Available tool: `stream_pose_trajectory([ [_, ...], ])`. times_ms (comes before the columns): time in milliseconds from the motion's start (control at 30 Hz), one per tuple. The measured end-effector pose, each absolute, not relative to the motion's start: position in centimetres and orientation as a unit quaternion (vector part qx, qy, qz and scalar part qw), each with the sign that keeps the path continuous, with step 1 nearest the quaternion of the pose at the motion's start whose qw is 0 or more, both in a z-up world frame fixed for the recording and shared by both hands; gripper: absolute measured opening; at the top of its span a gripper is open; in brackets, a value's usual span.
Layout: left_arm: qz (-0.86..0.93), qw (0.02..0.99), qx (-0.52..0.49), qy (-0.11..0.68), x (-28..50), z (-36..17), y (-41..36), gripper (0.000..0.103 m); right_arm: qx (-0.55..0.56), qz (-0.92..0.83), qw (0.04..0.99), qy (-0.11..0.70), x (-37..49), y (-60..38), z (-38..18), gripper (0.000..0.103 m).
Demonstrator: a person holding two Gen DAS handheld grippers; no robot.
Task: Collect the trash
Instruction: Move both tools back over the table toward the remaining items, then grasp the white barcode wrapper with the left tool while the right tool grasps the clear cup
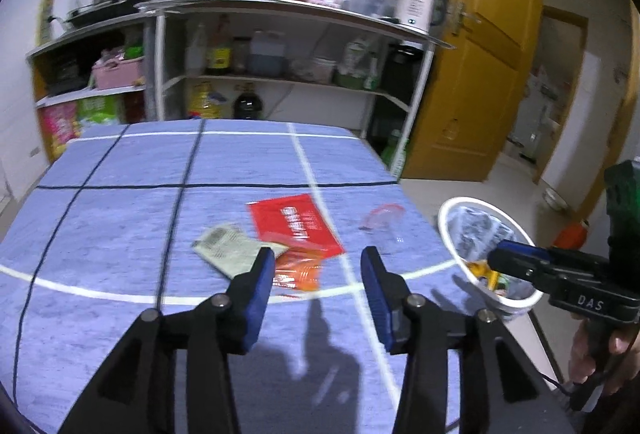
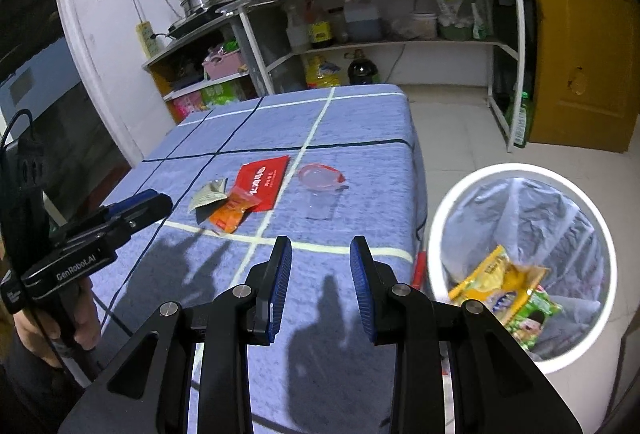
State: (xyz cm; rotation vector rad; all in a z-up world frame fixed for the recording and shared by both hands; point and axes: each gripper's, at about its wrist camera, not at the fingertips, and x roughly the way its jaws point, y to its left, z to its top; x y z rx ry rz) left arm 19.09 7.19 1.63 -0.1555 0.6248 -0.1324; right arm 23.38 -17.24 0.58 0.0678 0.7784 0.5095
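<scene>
Several pieces of trash lie on the blue checked tablecloth (image 1: 112,234): a red packet (image 1: 294,224) (image 2: 262,182), an orange sachet (image 1: 298,270) (image 2: 232,212), a grey-green sachet (image 1: 226,246) (image 2: 208,194) and a clear cup with a pink lid (image 1: 382,218) (image 2: 322,180). My left gripper (image 1: 318,258) (image 2: 160,202) hovers open just short of the orange sachet, nothing between its pads. My right gripper (image 2: 321,246) (image 1: 496,258) is open and empty near the table's right edge. Beside that edge stands a white-rimmed bin (image 2: 436,218) (image 1: 444,230) holding yellow and green wrappers (image 2: 508,298).
Behind the table stands a white shelf unit (image 1: 280,82) full of bottles and cookware. A yellow door (image 1: 480,74) is at the right. A green bottle (image 2: 520,122) stands on the tiled floor by the shelf. A person's hand (image 1: 592,358) holds the right gripper.
</scene>
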Motion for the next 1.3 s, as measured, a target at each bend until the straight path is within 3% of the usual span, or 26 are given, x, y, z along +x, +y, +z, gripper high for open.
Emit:
stream_pose_trajectory([
  [167,-0.036,0.943,-0.081,0.320,20.0,0.4,9.0,0.048,0.029,0.247,0.889,0.384,24.9,-15.7,0.3,0.032],
  [300,-0.015,0.937,-0.088,0.339,21.3,-0.7,10.3,0.053,0.016,0.255,0.885,0.389,26.2,-13.9,0.1,0.048],
  [1067,0.037,0.906,-0.114,0.407,27.4,-3.9,11.0,0.053,-0.017,0.236,0.864,0.444,32.8,-9.1,-3.1,0.049],
  [1133,0.040,0.905,-0.117,0.407,27.4,-3.9,11.2,0.051,-0.020,0.233,0.863,0.448,33.0,-8.9,-3.4,0.049],
  [1300,0.033,0.906,-0.109,0.408,27.3,-3.8,11.1,0.032,-0.028,0.231,0.856,0.462,33.6,-8.3,-4.3,0.049],
])
